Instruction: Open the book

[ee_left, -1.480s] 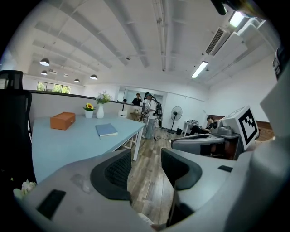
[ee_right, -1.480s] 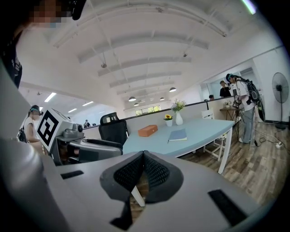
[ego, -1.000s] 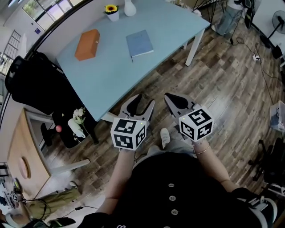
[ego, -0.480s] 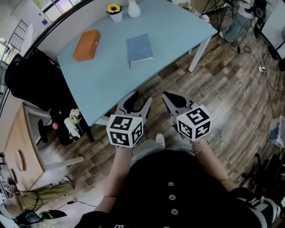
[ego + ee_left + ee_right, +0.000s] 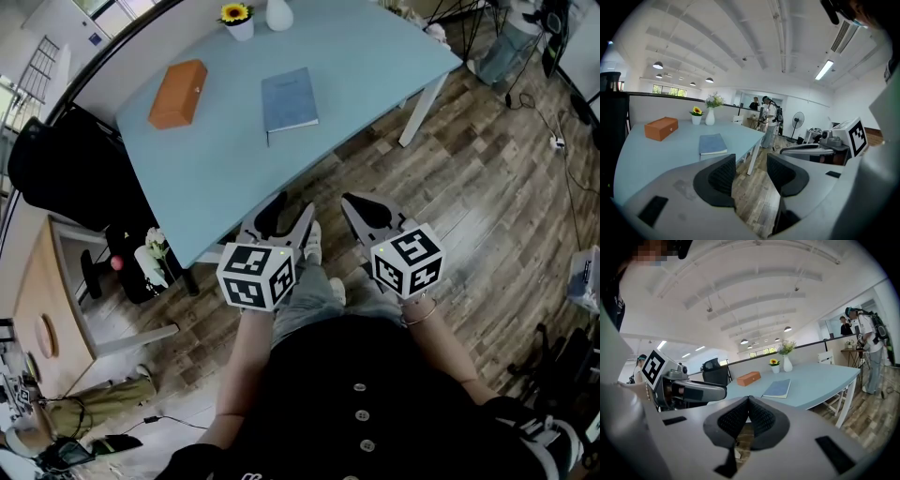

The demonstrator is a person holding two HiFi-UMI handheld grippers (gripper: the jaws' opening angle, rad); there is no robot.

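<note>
Not started yet, by the look of things. Blue book shut and flat on desk, about mid-top, well apart from both claws; no contact anywhere.

L claw: spread, only wood floor showing in the gap betw. pads, nothing held. R claw: pads pressed together, empty too. Both held low and close to the body, side by side, short of the near desk edge, tips aimed fwd toward the desk. Prob. a carry posture for the approach, not a working one.

Orange box left of book, well apart; sunflower pot and white vase back at far edge. Bare desk all round the book, so prob. room for the cover to swing w/o hitting anything.

Next, as a guess: close in on desk, bring claws over book. R claw to be spread before any use on the cover. Likely plan: one claw pinning the book, other catching the cover's free edge and turning it over. Spine side: not readable from these views; worth checking on approach.

Risks: thin cover flush w/ pages, little for a pad to get under; smooth-looking desk, so book apt to slide if pushed from the side w/o a hold-down; pages possibly caught along w/ the cover.
</note>
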